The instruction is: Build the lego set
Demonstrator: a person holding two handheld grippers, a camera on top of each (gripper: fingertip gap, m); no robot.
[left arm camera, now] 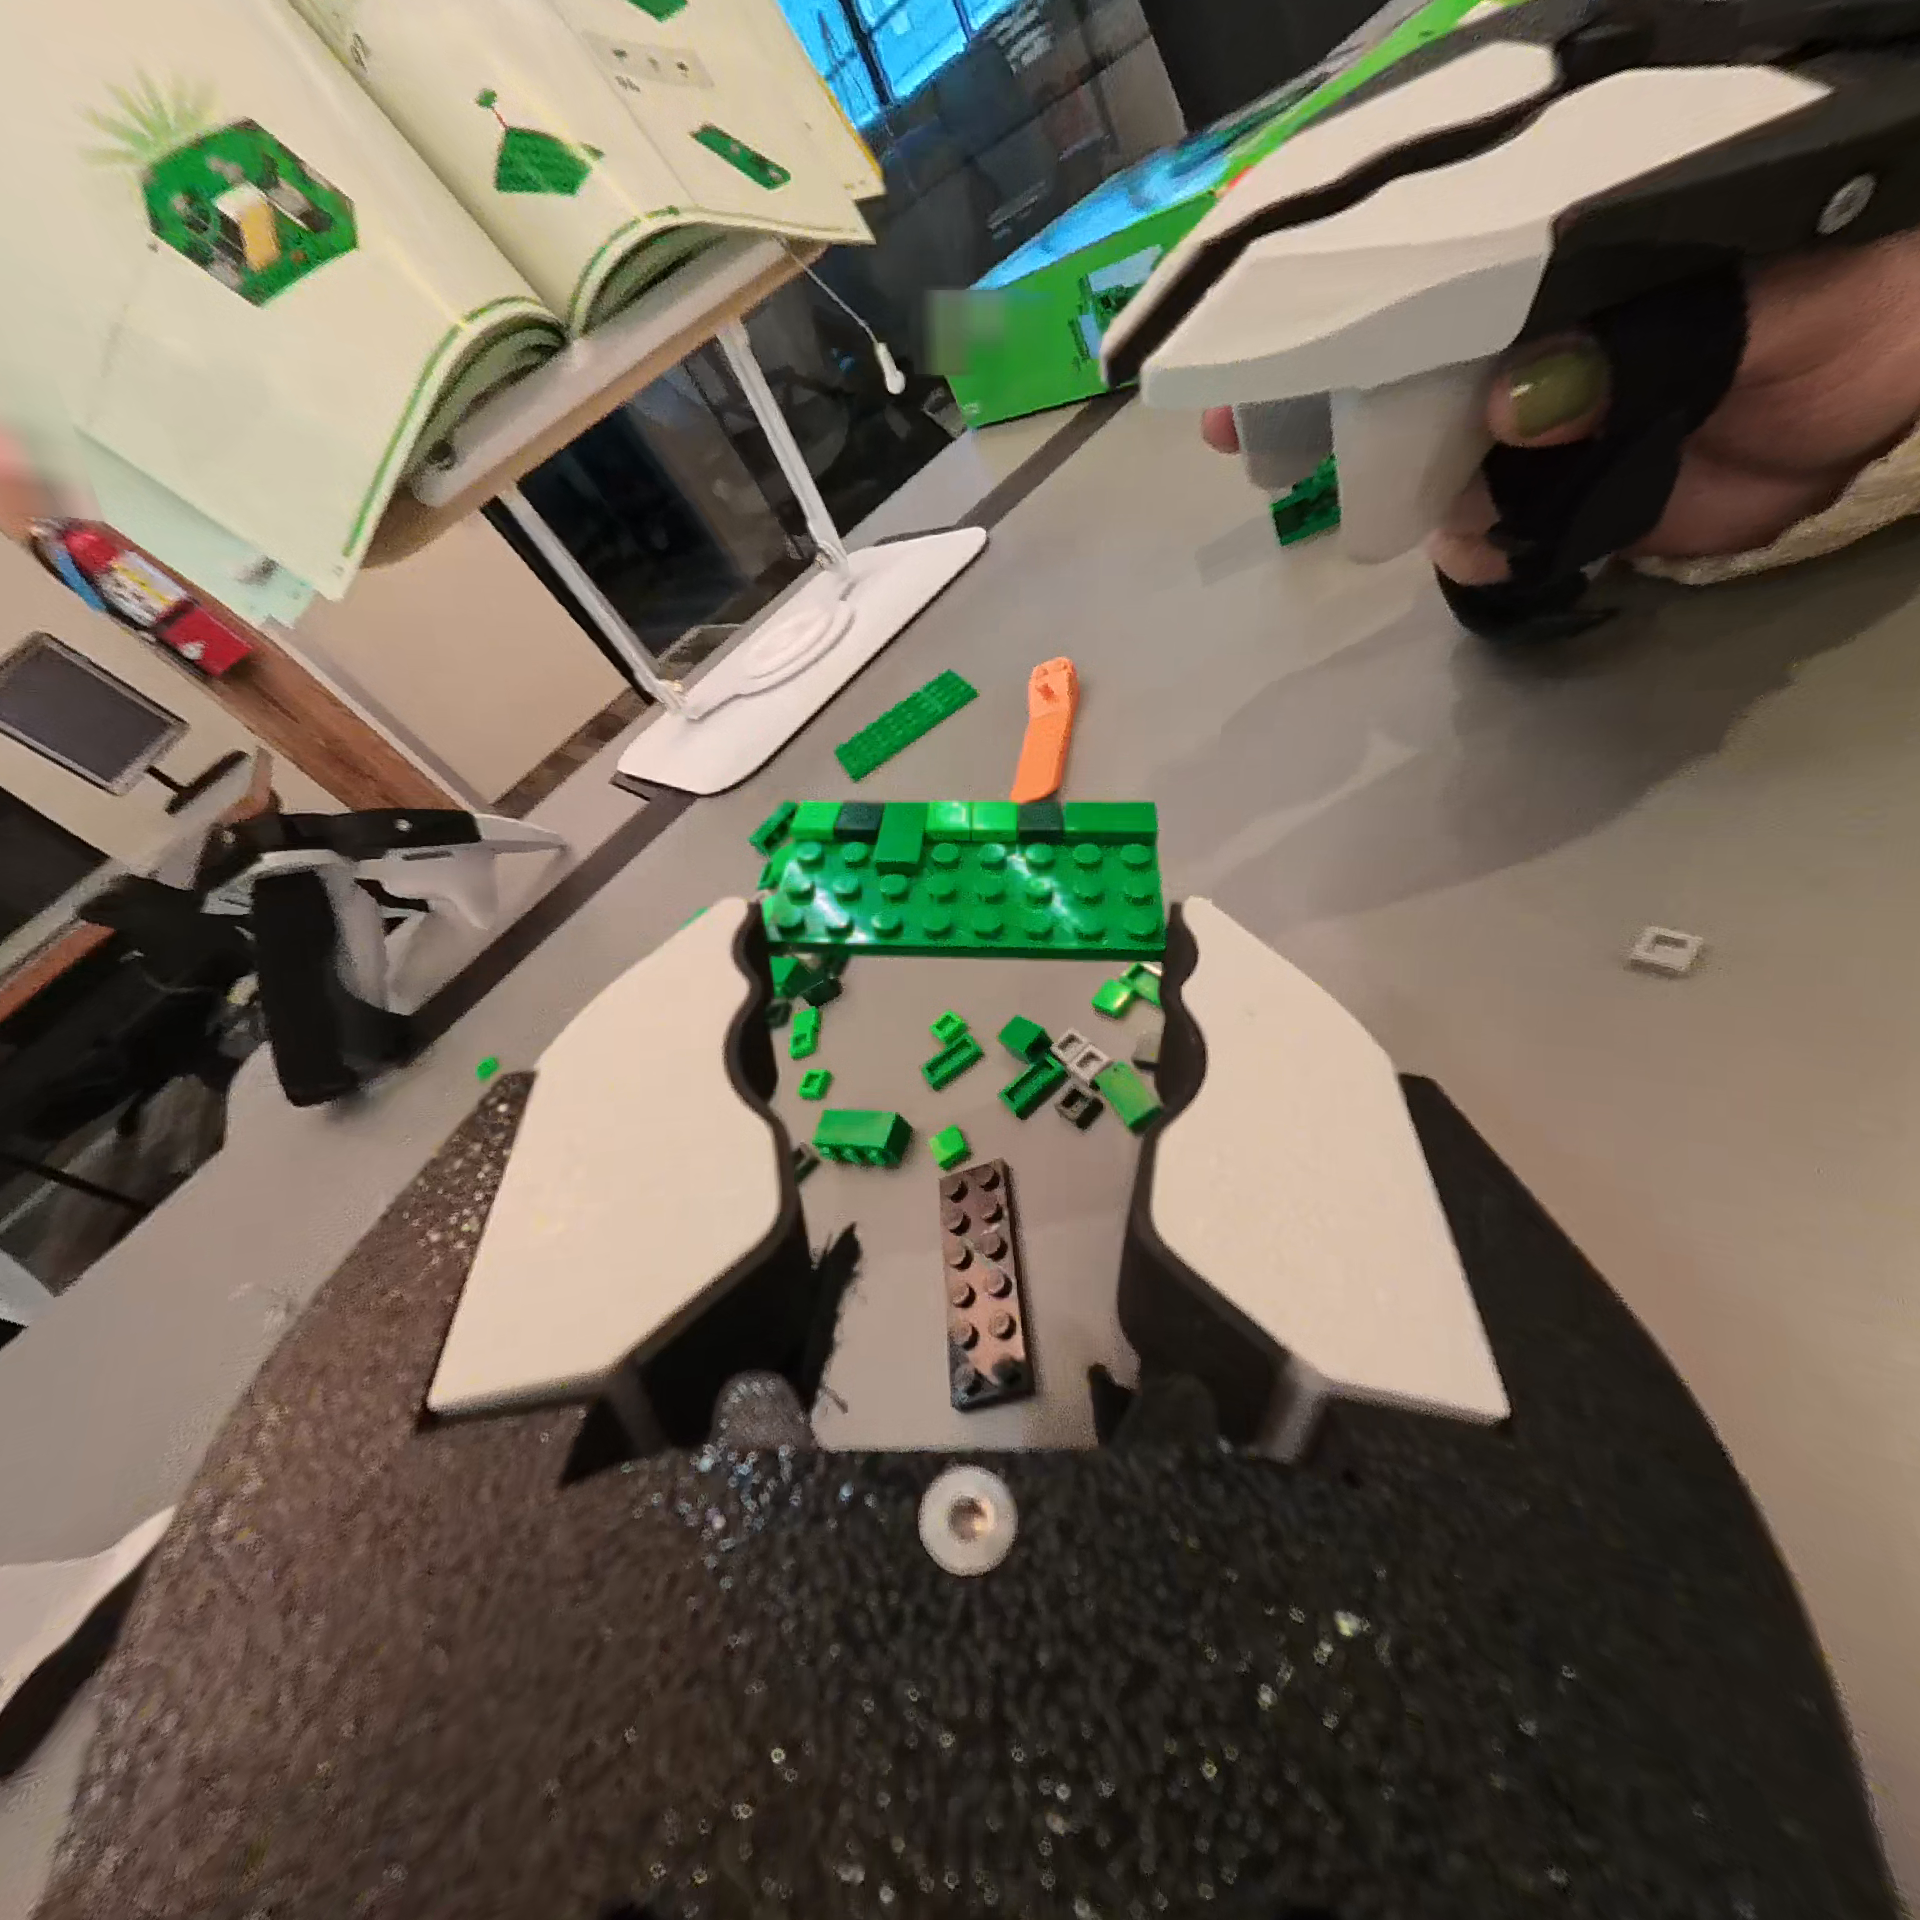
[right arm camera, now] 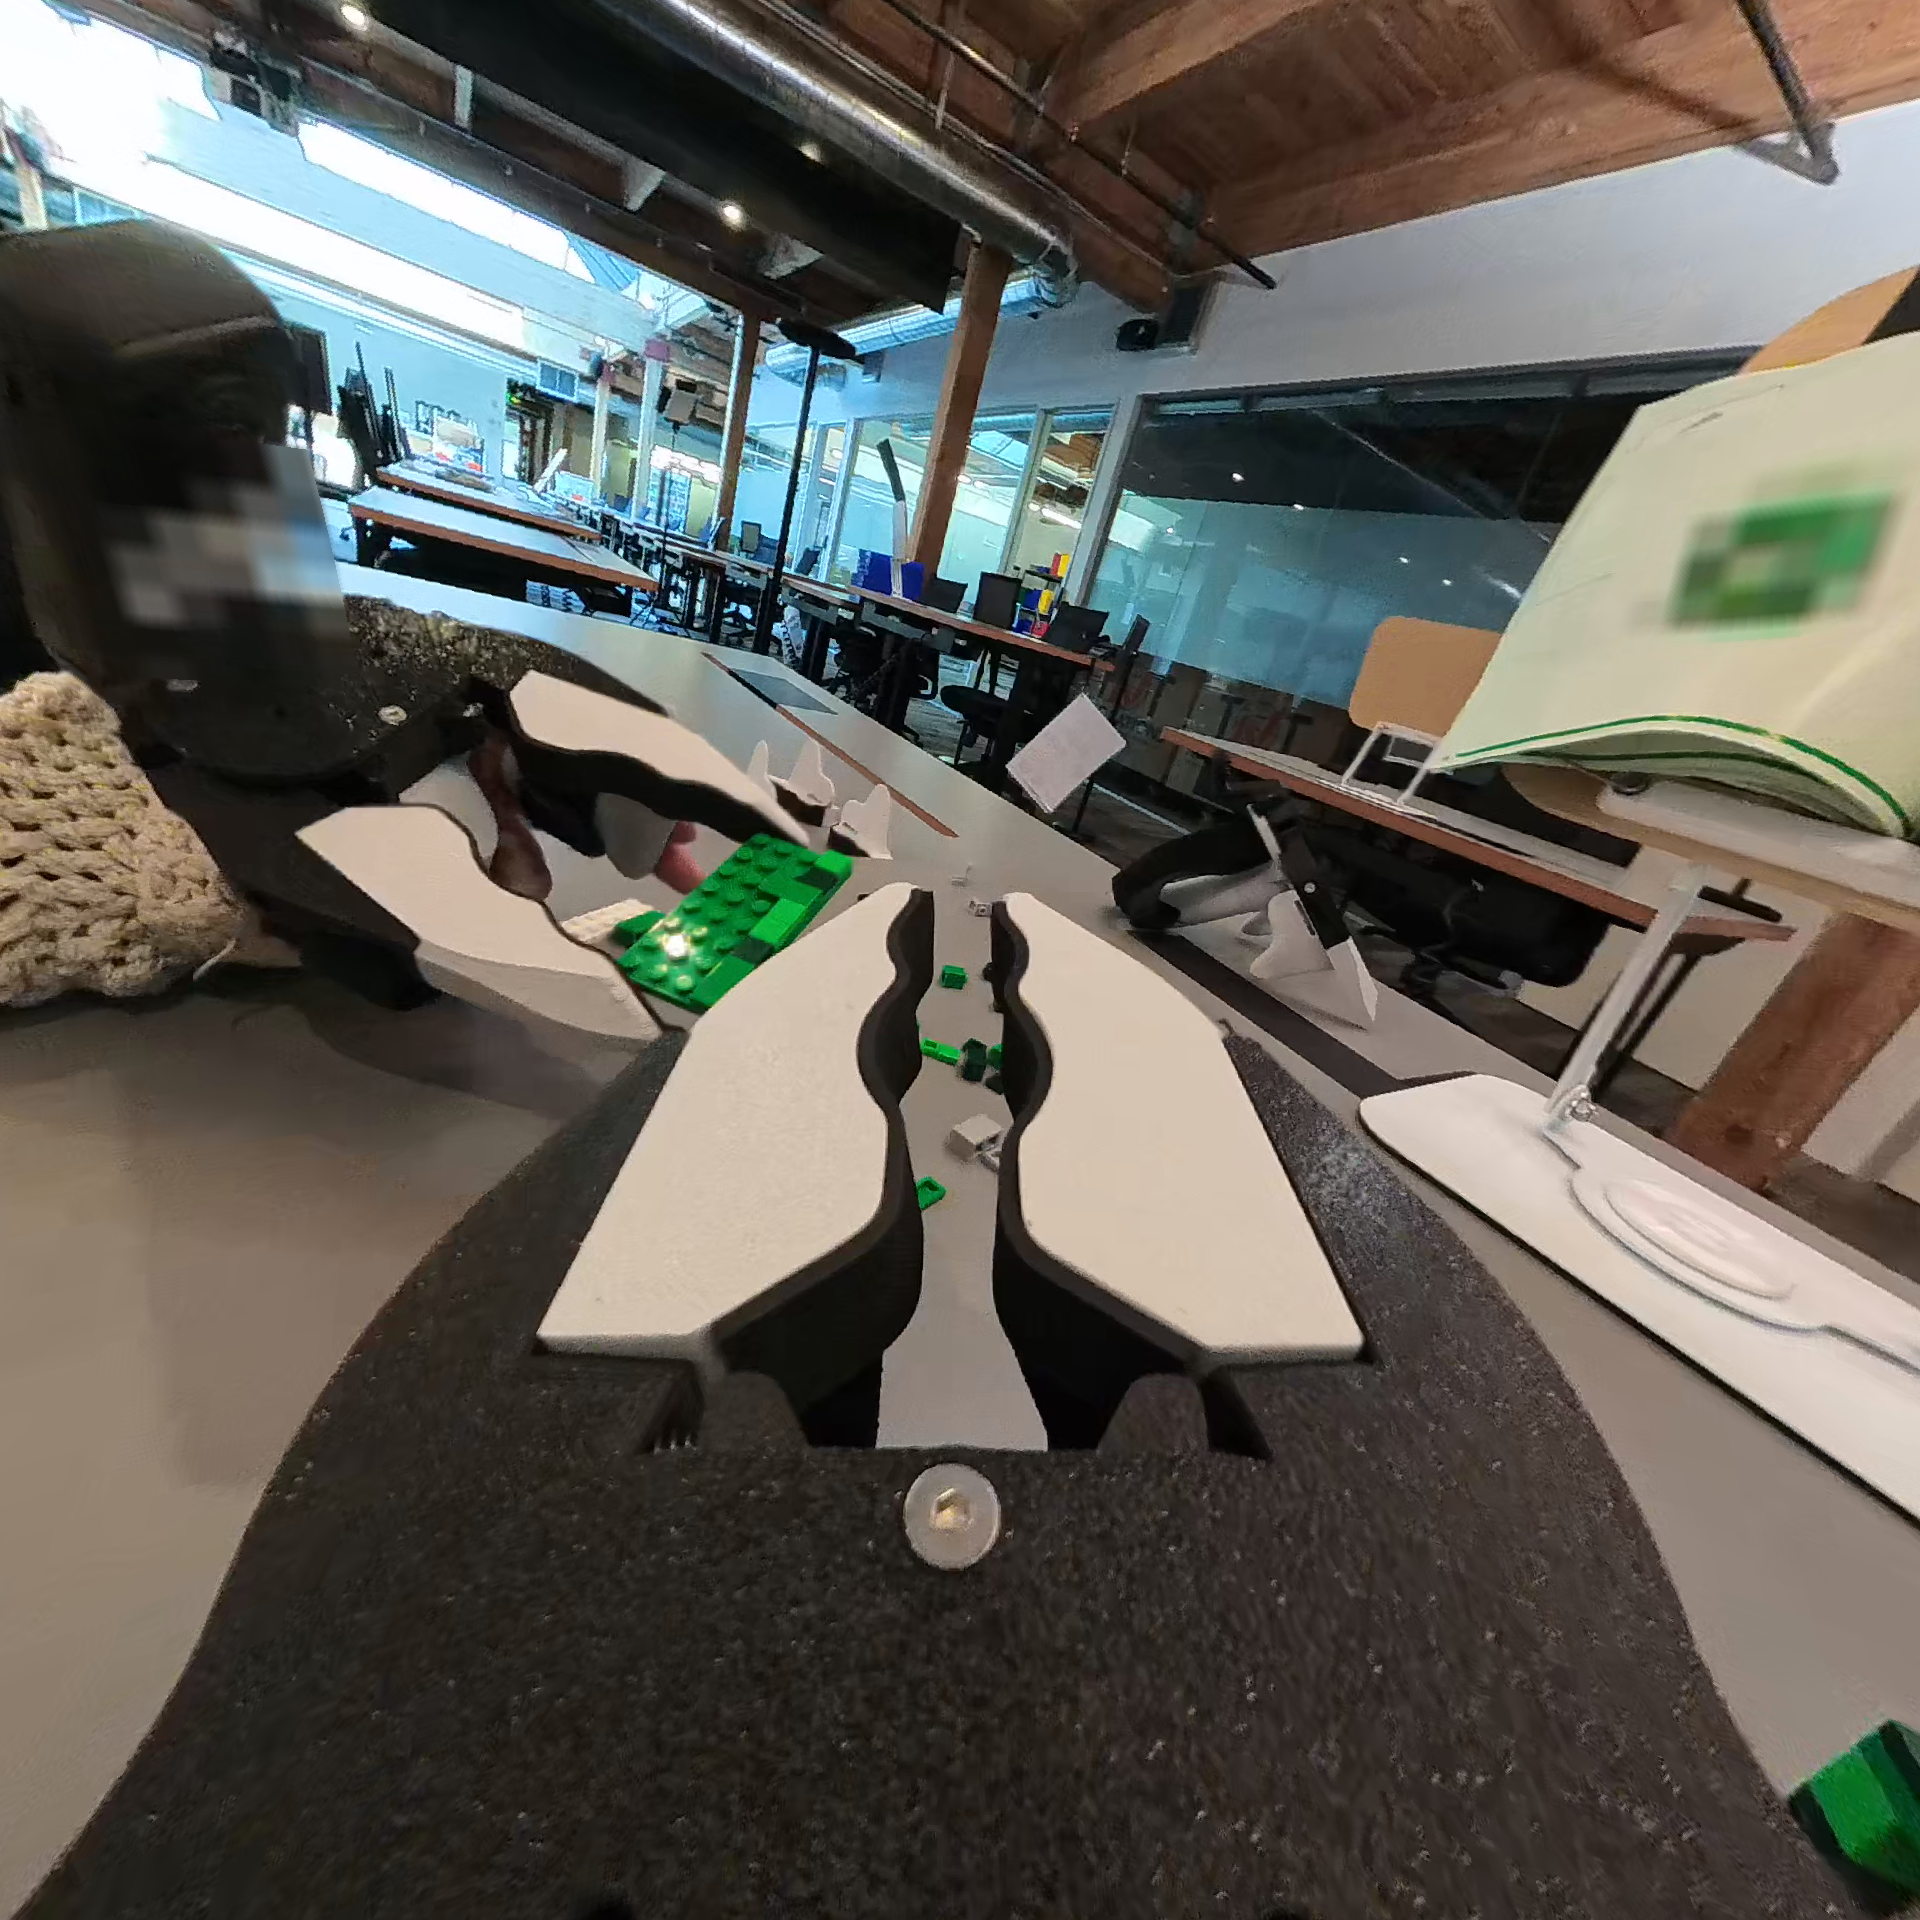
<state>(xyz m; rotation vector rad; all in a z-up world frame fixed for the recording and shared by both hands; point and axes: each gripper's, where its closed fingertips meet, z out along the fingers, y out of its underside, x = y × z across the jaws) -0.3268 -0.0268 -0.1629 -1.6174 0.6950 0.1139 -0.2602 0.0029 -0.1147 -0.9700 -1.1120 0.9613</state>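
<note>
Closest to the left wrist view, a dark plate (left arm camera: 987, 1288) lies lengthwise on the tabletop (left arm camera: 1558, 1039) between the two wide-spread fingers of the left tongs (left arm camera: 971, 935), which hold nothing. Just beyond it sit loose bits (left arm camera: 997, 1070), green and grey, scattered in a small patch. Past them is the green base (left arm camera: 966, 883), a broad studded plate with a row of green and dark tiles along its far edge; the tips of the left tongs stand at its near corners, and whether they touch it cannot be told.

The right tongs (right arm camera: 961, 914) hover low over the tabletop to the right of the base, nearly closed with only a narrow gap, and empty; a few small pieces show through that gap. One green piece (left arm camera: 1304, 509) lies under them in the left view.

The build looks early: only one edge row is laid. The step in hand appears to be choosing the next part, and the next move likely calls for steadying the base with one tool while the other picks a small piece, which needs a fine, level pinch.

An orange separator (left arm camera: 1049, 738) and a spare green plate (left arm camera: 904, 722) lie beyond the base. The manual (left arm camera: 312, 260) rests open on a white stand (left arm camera: 810, 665) at the far left. The scattered bits crowd the approach to the near edge of the base.
</note>
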